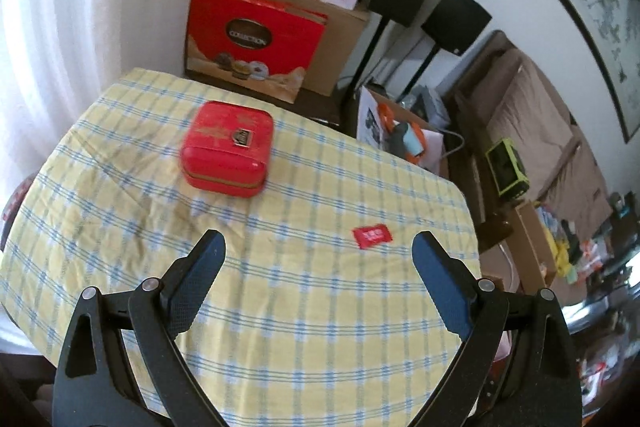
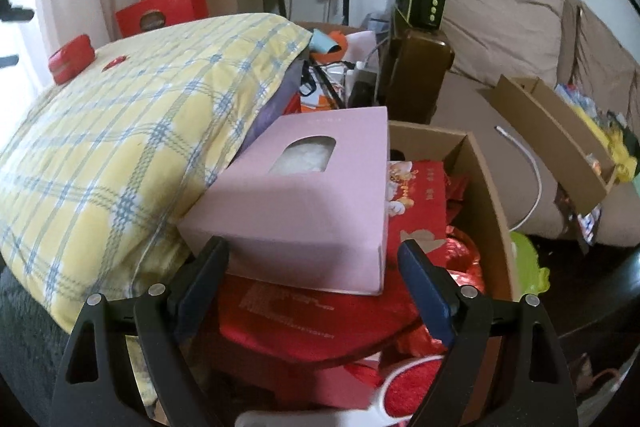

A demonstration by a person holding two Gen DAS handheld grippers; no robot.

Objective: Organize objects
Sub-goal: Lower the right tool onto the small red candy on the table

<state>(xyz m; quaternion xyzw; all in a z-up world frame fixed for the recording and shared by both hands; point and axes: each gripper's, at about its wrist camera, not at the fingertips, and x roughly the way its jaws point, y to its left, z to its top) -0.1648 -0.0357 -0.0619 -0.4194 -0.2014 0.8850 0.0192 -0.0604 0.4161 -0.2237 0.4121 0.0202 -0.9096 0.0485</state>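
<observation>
Early going, by the look of it. Left gripper [image 1: 318, 247] hovering spread and empty above the checked tablecloth [image 1: 280, 327]; red tin [image 1: 226, 149] and small red packet [image 1: 372, 236] not yet collected. Right gripper [image 2: 314, 259] splayed, empty, facing the pink box [image 2: 316, 203] atop the carton [image 2: 486, 203] (already crowded).

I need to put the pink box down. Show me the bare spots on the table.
Most of the cloth is bare: the whole near half before the left gripper, and the left side beside the tin. Only the tin and a small red packet occupy it. The cardboard box under the pink box is crammed.
</observation>
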